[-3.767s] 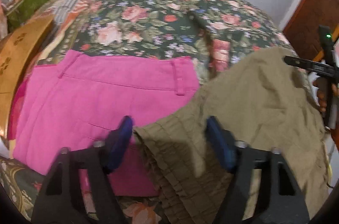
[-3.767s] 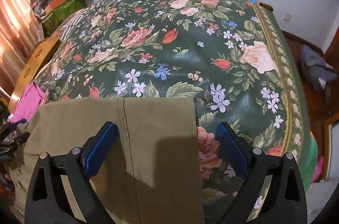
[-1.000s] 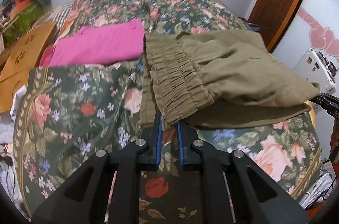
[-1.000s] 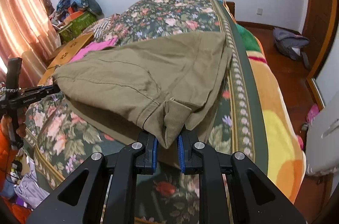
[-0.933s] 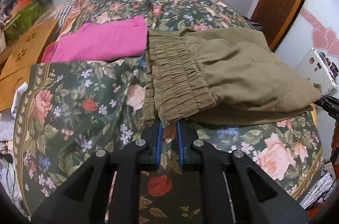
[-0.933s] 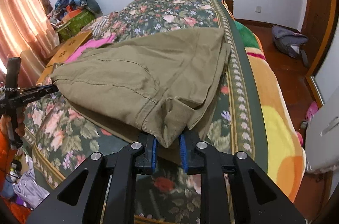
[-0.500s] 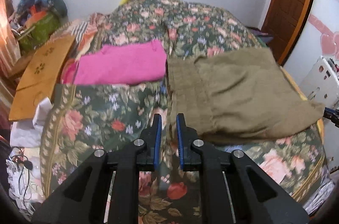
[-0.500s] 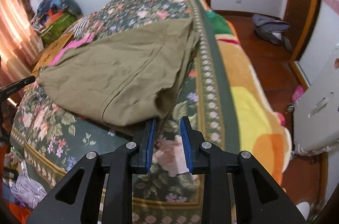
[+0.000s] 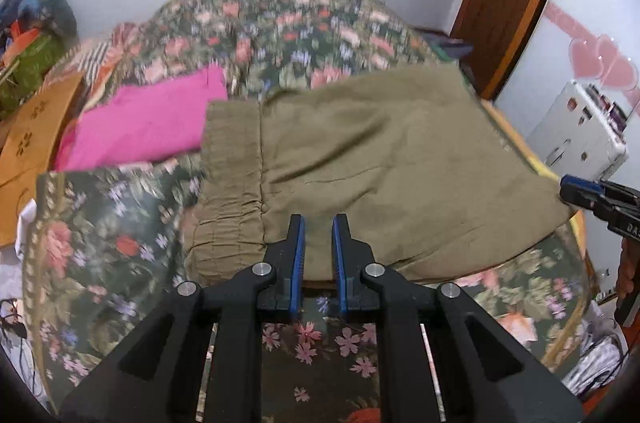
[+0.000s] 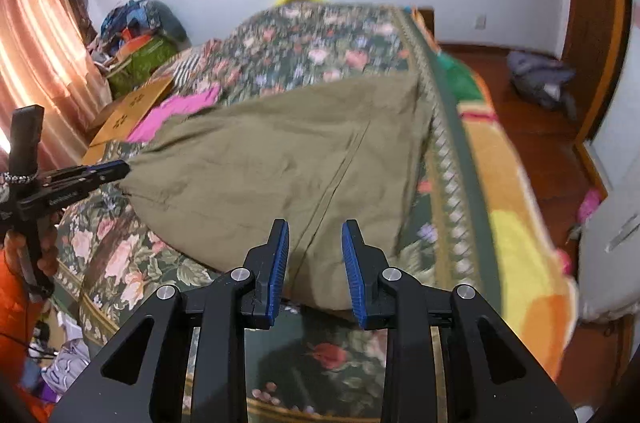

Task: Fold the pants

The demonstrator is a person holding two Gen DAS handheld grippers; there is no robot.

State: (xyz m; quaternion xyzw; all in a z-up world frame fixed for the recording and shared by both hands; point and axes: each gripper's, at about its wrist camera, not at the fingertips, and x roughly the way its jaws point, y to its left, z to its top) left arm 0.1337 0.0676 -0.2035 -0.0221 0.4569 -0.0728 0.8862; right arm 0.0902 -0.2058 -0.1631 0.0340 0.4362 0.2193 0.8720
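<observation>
Olive cloth fills the middle of both views: the pants [image 9: 384,159] lie folded on the bed [image 9: 120,231], near its foot end, with the gathered waistband [image 9: 230,179] at the left in the left wrist view. Further left on the floral cover lie pink pants [image 9: 148,121], just beside the waistband, and a wooden board [image 9: 30,131] leans at the bed's left edge.

The left hand-held gripper [image 9: 318,243] hangs over the near edge of the olive pants, its blue pads close together with a narrow gap; no cloth is between them, so it is released.

In the right wrist view the same pants [image 10: 288,167] spread from the left hand-held gripper's tip toward the bed's patterned border [image 10: 444,159]. The right hand-held gripper [image 10: 314,255] has just been opening its jaws; they stand a little apart with nothing between the pads, the cloth lying beyond them. To the right are a bright blanket [image 10: 516,231] over the bed's side, wooden floor [image 10: 532,139] and a grey bag [image 10: 540,83].
</observation>
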